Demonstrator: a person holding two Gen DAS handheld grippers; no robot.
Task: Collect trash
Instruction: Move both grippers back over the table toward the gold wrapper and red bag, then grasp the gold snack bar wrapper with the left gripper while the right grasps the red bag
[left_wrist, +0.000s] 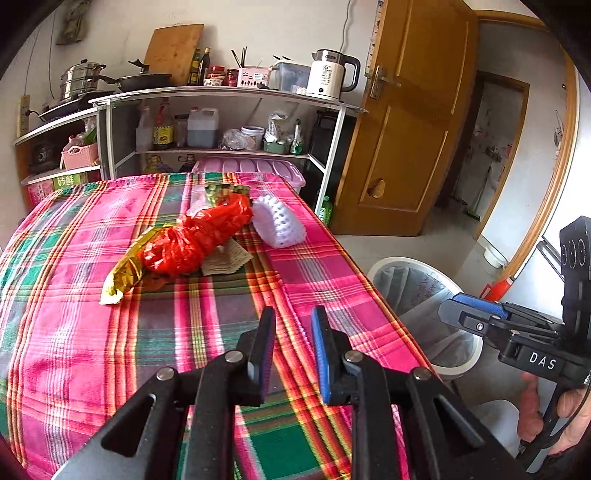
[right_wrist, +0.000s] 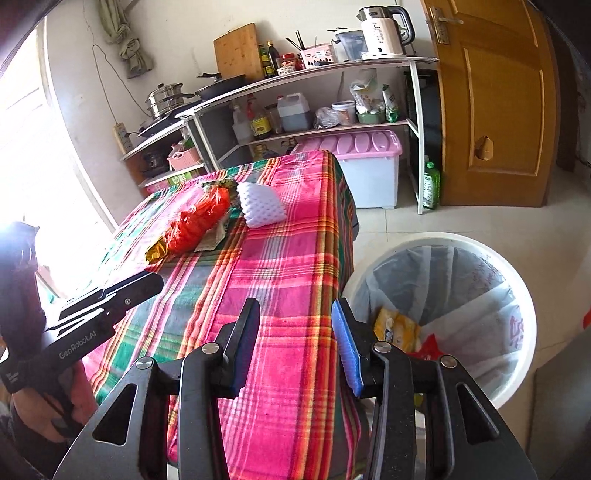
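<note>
A pile of trash lies on the plaid tablecloth (left_wrist: 92, 350): a red plastic bag (left_wrist: 192, 240) (right_wrist: 197, 221), a gold wrapper (left_wrist: 123, 271) (right_wrist: 157, 249), a paper scrap (left_wrist: 225, 258), a white foam net (left_wrist: 279, 221) (right_wrist: 260, 205) and a green packet (left_wrist: 225, 192). My left gripper (left_wrist: 293, 317) is open and empty over the near table, well short of the pile. My right gripper (right_wrist: 295, 308) is open and empty over the table's right edge, beside the white bin (right_wrist: 517, 288) (left_wrist: 391, 264). The bin holds a yellow wrapper (right_wrist: 397, 328) and a red scrap (right_wrist: 430, 349).
A white shelf (left_wrist: 229, 92) with a kettle (left_wrist: 330, 75), pots and bottles stands behind the table. A pink-lidded storage box (right_wrist: 364, 162) sits under it. A wooden door (left_wrist: 413, 122) is at right. A green bottle (right_wrist: 430, 184) stands on the floor.
</note>
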